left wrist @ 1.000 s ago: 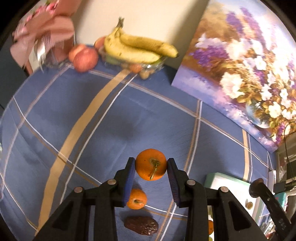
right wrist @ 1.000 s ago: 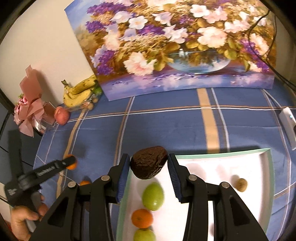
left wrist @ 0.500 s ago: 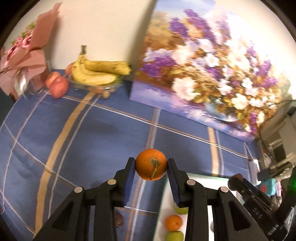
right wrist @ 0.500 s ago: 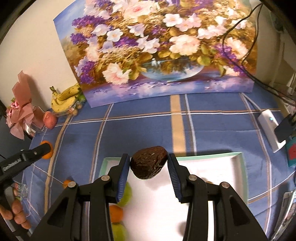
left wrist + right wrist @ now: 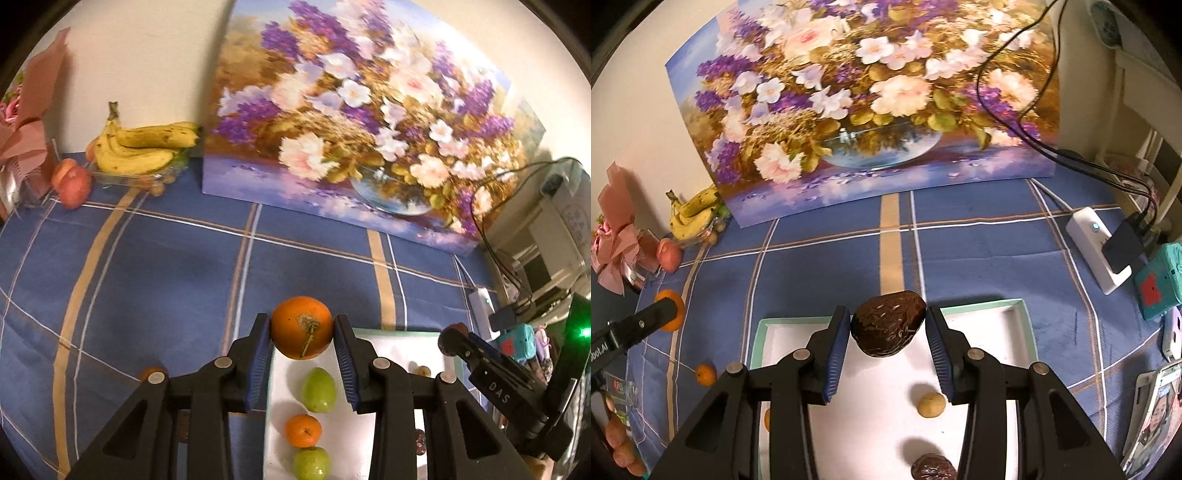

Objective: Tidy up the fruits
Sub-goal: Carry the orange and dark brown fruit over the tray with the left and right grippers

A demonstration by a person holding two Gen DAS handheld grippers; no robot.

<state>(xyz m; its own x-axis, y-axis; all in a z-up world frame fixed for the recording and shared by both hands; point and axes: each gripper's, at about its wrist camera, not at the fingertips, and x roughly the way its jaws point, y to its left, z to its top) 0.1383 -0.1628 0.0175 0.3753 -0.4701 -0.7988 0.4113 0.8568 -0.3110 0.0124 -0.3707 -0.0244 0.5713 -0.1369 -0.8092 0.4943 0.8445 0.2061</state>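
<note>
On the white tray — two green fruits, one small orange.

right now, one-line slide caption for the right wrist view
Right gripper carries a wrinkled dark brown fruit over the white tray.

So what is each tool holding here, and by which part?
The left tool holds an orange, pads on its opposite sides, stem end facing the camera. The right tool holds a dark wrinkled fruit, clamped across its flanks.

The lowest green fruit and the dark wrinkled fruit are cut by the bottom edge.
</note>
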